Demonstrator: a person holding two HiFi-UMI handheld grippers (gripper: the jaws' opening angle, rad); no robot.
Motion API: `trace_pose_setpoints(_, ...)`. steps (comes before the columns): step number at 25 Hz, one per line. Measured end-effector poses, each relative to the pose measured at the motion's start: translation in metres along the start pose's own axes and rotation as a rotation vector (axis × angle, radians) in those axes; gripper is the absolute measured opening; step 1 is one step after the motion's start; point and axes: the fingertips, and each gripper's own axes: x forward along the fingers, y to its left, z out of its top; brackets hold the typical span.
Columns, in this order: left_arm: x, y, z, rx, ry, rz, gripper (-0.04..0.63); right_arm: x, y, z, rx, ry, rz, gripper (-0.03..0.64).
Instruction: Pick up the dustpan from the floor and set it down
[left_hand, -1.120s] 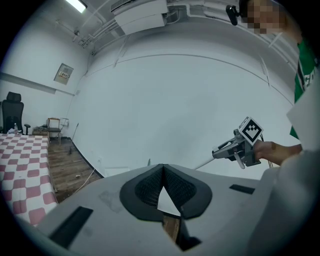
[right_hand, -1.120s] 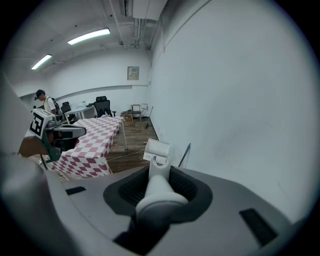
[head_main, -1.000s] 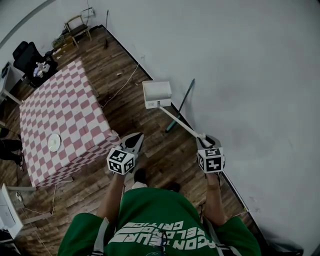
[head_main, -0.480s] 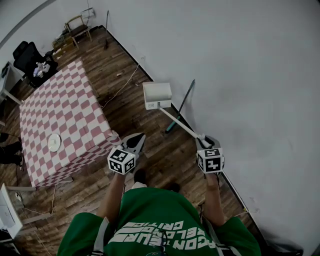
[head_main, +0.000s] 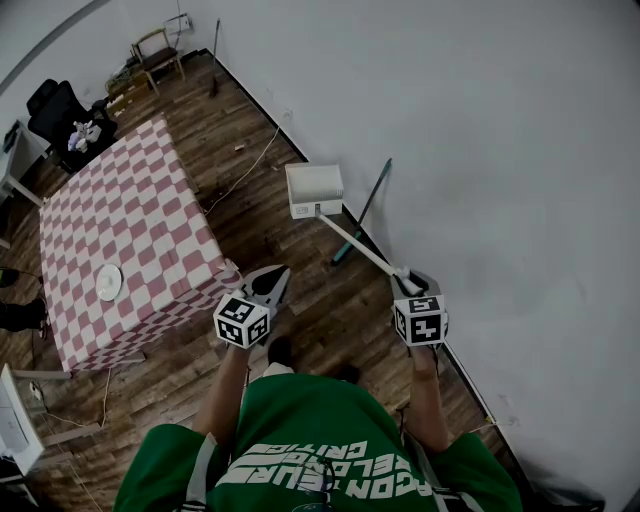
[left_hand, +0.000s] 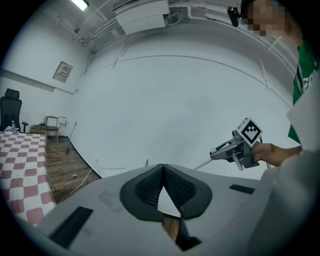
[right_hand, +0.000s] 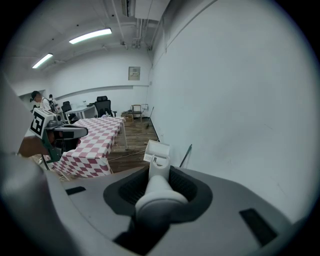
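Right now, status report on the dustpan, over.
Right gripper shut on dustpan handle. Left gripper shut, empty. Green stick leans on wall beside pan.

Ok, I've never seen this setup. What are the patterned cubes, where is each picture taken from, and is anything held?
No robot: a person holds a two-jaw gripper in each hand; the patterned cubes belong to them. One picture looks down from the person's head, the others along each gripper's jaws. The right gripper grips the long white handle of the dustpan; the left gripper is shut and empty. A green pole leans on the wall; a plate lies on the checked table.
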Motion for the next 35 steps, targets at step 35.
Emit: trace_pose_setpoints(35, 0.045, -0.069, -0.023, 0.036, 0.079, -0.178, 0.003, -0.038, -0.019, -0.110, 0.127, 0.133, -0.062, 0.120)
